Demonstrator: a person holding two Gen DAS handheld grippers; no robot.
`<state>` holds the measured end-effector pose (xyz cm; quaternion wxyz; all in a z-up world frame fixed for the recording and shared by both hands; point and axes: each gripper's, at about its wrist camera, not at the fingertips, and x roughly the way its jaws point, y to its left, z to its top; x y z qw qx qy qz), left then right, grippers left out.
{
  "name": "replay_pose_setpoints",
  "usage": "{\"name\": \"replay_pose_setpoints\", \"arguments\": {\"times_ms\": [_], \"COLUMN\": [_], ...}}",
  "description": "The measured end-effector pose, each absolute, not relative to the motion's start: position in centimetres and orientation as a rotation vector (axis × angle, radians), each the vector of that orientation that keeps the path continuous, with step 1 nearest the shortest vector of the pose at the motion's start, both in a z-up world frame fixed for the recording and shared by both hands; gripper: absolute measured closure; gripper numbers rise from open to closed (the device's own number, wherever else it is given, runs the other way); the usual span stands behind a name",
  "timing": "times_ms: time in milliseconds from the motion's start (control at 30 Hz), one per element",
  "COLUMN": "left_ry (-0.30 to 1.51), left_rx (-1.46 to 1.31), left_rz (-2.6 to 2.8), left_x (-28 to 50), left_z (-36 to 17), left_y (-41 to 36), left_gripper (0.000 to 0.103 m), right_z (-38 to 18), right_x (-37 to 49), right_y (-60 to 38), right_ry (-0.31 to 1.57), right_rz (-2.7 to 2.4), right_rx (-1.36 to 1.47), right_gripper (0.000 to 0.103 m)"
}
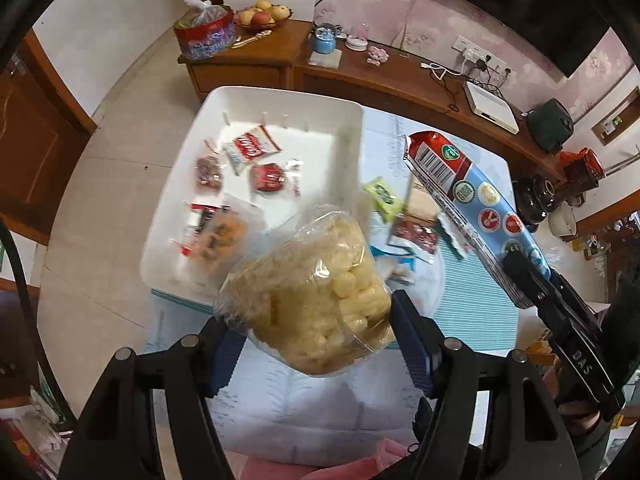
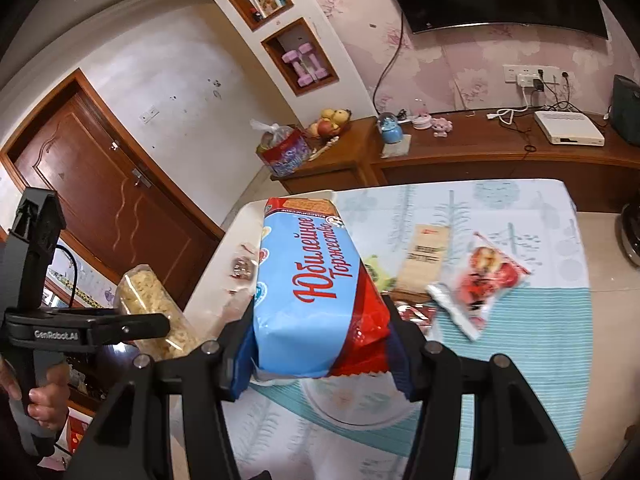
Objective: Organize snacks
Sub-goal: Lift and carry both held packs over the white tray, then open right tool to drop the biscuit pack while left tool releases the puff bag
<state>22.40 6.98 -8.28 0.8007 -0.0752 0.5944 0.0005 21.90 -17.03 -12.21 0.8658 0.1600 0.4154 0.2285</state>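
Observation:
My left gripper (image 1: 316,344) is shut on a clear bag of yellow puffed snacks (image 1: 316,300) and holds it above the table, just in front of the white tray (image 1: 256,100). The tray holds several small wrapped snacks (image 1: 268,176). My right gripper (image 2: 320,360) is shut on a long blue-and-red biscuit pack (image 2: 316,280), held in the air right of the tray; that pack also shows in the left wrist view (image 1: 472,204). The puffed snack bag shows at the left of the right wrist view (image 2: 156,308).
Loose snacks lie on the patterned tablecloth (image 2: 520,320): a red-and-white packet (image 2: 480,280), a brown packet (image 2: 426,256), a green packet (image 1: 382,196), a red sachet (image 1: 416,236). A wooden TV cabinet (image 1: 360,72) stands behind the table.

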Motion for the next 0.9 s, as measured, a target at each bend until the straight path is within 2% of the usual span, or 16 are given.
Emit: {"name": "replay_pose_setpoints", "arguments": {"times_ms": [400, 700, 900], "left_ry": [1.223, 1.254, 1.282], "left_rx": [-0.142, -0.167, -0.191], "left_rz": [-0.067, -0.080, -0.069], "left_x": [24.2, 26.6, 27.1], "left_z": [-9.7, -11.7, -12.8], "left_y": [14.1, 16.7, 17.5], "left_gripper": [0.035, 0.035, 0.030], "right_z": [-13.3, -15.3, -14.1], "right_x": [22.1, 23.5, 24.1], "right_y": [-8.6, -4.9, -4.0], "right_ry": [0.856, 0.902, 0.849], "right_rz": [0.509, 0.503, 0.582], "right_rx": [0.359, 0.382, 0.401], "right_gripper": [0.048, 0.048, 0.048]}}
